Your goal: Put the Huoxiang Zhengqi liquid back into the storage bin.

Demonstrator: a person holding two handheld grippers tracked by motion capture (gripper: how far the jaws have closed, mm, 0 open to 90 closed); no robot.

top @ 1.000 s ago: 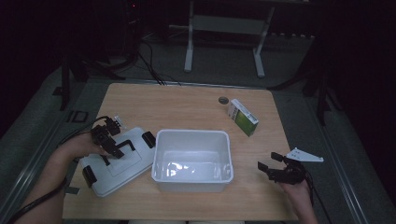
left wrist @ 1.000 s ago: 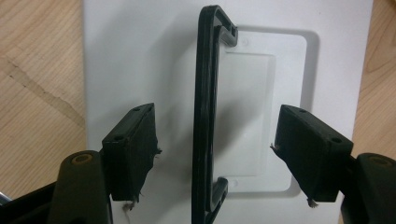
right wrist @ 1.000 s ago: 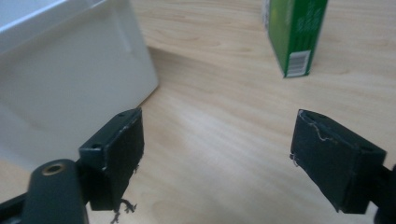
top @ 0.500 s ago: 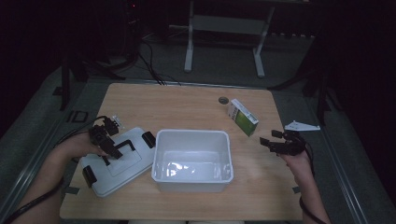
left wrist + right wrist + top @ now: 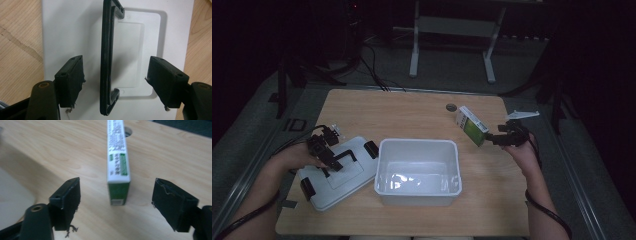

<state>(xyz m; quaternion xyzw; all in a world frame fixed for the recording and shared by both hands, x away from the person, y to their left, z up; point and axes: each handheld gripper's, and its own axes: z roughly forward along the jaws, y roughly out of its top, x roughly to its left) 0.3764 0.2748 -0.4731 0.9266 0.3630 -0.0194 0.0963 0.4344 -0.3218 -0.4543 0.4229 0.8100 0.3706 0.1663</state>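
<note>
While left gripper (image 5: 113,82) hangs spread astride lid handle (image 5: 107,57), right gripper (image 5: 116,205), jaws wide, faces green box (image 5: 118,167) just ahead, prob. for a grab.

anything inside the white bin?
The white bin looks empty in the high view: bare floor with glare. The strip of floor behind its near wall is hidden. The lid lies beside it, the green-and-white box outside it.

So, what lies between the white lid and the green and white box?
The open white tub stands between the lid and the box, seen in the high view.
</note>
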